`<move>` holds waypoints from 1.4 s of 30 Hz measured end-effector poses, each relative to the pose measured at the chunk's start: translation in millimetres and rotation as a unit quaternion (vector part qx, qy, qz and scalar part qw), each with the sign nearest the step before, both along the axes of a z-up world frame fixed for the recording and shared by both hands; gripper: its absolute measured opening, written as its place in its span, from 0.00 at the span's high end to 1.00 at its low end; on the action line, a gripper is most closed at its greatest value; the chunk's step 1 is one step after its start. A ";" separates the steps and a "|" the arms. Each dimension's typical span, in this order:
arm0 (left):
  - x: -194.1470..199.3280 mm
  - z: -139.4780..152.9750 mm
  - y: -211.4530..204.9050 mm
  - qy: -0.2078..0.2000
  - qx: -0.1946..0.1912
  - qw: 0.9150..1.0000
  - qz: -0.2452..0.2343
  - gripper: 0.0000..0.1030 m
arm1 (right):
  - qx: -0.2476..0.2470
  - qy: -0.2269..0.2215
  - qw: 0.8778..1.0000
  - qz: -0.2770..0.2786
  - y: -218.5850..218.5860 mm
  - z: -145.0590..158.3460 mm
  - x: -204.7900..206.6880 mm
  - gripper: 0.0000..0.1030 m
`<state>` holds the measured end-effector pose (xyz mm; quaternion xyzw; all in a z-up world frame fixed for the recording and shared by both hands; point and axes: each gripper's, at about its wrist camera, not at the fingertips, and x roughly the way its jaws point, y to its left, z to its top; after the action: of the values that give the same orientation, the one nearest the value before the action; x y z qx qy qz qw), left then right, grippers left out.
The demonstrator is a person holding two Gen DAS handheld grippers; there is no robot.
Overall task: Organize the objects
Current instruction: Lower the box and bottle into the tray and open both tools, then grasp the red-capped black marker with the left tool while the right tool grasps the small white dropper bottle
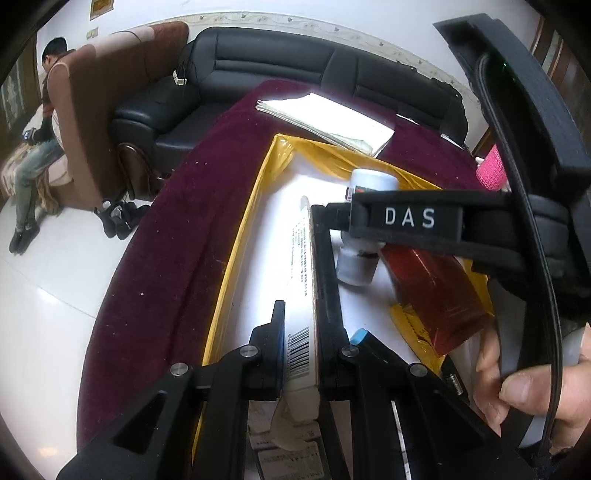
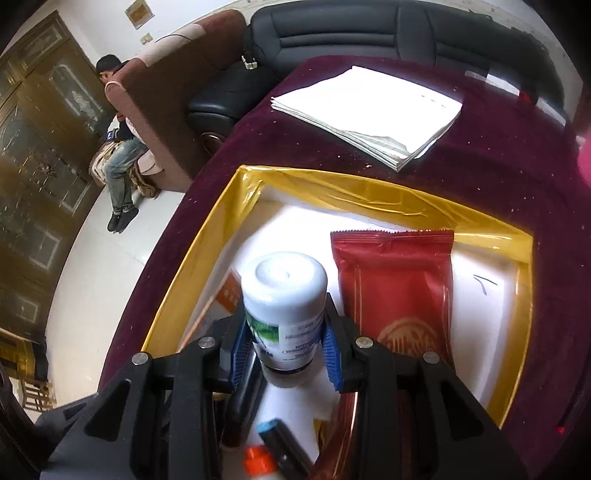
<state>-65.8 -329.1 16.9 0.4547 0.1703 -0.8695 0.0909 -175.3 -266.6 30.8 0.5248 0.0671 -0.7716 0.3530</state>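
Between the left gripper (image 1: 299,332) jaws sits a thin white carton (image 1: 304,295), clamped edge-on across its narrow faces, barcode end nearest the camera, hanging over the white floor of the yellow-rimmed box (image 1: 236,240). Carton looks light, stiff cardboard, flat sides; a hold on the narrow edges seems right, too hard a squeeze could crush it. Right gripper (image 2: 284,350) grips a white bottle (image 2: 284,295) at the labelled body just below the cap, blue ribbed pads on both sides, bottle also over the box interior. Bottle: smooth rigid plastic, round, likely light and a bit slippery, so a grip on the body beats the cap. Just beside it lies a red foil packet (image 2: 395,291) flat on the box floor, glossy, crinkled seams, soft, would deform if pinched. Box walls wrapped in shiny yellow tape; floor is matte white. Box rests on a dark maroon velvet cloth (image 2: 480,166) with specks of lint. Further on, a stack of white papers (image 2: 369,114), loose and floppy. Beyond, a black leather sofa (image 2: 369,33).
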 end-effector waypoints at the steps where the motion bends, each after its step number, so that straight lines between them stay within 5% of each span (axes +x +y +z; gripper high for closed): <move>1: -0.1 -0.3 -1.0 0.000 0.003 1.000 0.000 0.90 | -0.001 0.000 1.000 0.000 -0.3 -0.1 -0.8 0.69; 14: 7.7 1.3 -6.7 0.016 0.017 1.000 0.012 0.88 | -0.001 0.003 1.000 -0.010 4.1 7.1 -4.4 0.65; 22: 24.8 20.6 10.3 0.047 -0.017 0.999 0.019 0.87 | -0.038 0.016 0.999 -0.007 32.2 26.4 14.9 0.64; 26: 37.9 35.5 27.8 0.076 -0.044 0.996 0.025 0.71 | -0.033 0.067 0.997 -0.017 57.0 38.2 37.7 0.63; 28: 43.8 42.6 38.5 0.091 -0.059 0.994 0.025 0.63 | -0.022 0.101 0.994 -0.024 72.1 44.8 50.8 0.53; 42: 59.6 65.6 137.6 0.133 -0.104 0.986 -0.011 0.51 | 0.019 0.272 0.957 -0.098 189.0 74.3 115.6 0.31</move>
<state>-6.1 -191.5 82.6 0.3246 0.0849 -0.9362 0.1044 -59.7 -77.6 105.1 0.3061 0.1237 -0.9144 0.2344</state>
